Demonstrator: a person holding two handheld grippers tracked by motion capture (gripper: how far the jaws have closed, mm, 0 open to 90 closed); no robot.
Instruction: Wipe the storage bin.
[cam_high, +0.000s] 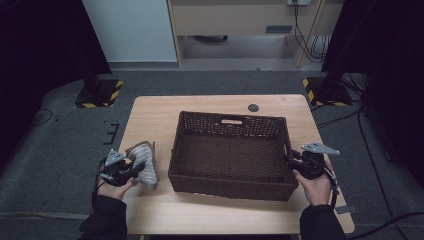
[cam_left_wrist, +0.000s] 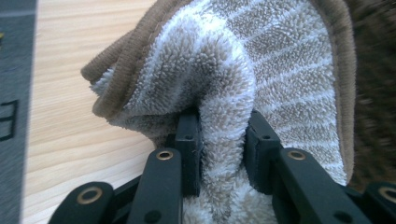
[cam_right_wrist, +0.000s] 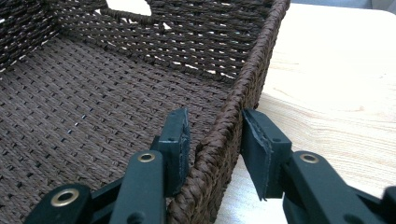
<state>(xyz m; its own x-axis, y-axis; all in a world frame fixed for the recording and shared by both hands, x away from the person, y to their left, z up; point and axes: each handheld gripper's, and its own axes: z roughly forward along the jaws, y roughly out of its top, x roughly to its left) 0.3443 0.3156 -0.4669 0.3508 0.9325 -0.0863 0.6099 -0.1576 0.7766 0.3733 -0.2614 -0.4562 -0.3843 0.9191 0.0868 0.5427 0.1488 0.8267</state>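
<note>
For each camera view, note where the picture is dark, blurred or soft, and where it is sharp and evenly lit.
High view: dim, room edges nearly black, the table the brightest part, the basket dark with little detail. Left gripper view: bright and even, the towel crisp at centre, the right edge smeared and dark. Right gripper view: the basket rim sharp beside the right gripper, the far wall softer.

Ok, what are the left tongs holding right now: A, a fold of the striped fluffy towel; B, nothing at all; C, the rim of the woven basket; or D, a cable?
A: in the left gripper view the left tongs pinch a fold of the striped towel between their pads, above the wooden table and beside the basket, not on it.
</note>
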